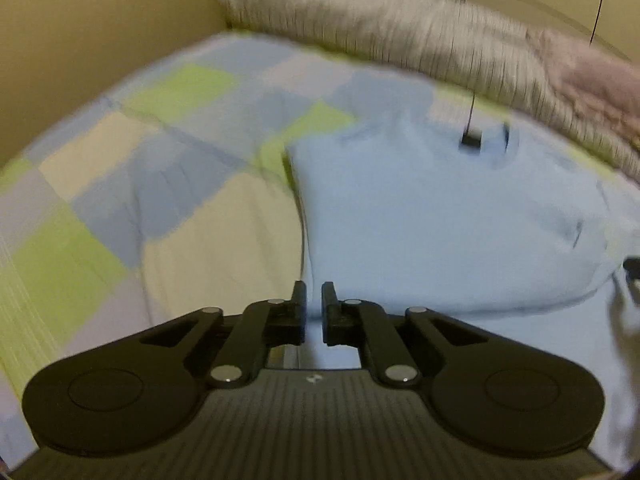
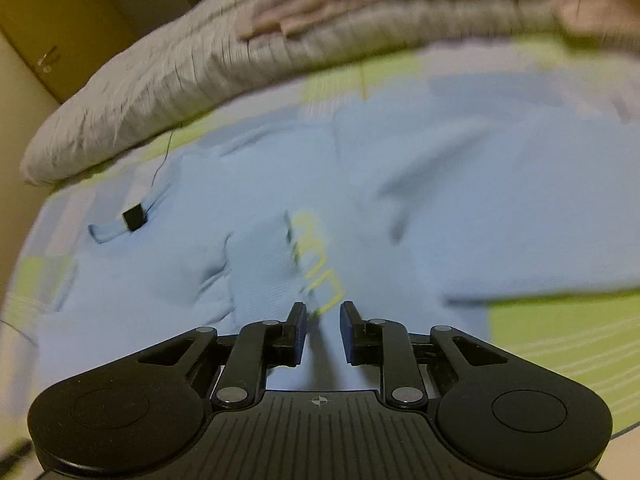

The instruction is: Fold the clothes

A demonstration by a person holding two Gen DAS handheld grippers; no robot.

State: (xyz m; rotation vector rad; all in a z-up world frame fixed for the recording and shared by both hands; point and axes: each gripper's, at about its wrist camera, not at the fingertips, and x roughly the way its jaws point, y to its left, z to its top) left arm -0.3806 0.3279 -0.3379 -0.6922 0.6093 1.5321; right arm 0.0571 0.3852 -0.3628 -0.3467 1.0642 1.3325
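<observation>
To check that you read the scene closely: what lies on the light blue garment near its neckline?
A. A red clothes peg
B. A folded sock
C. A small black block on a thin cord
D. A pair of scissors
C: a small black block on a thin dark cord sits by the neck opening of the light blue garment, seen in both wrist views.
</observation>
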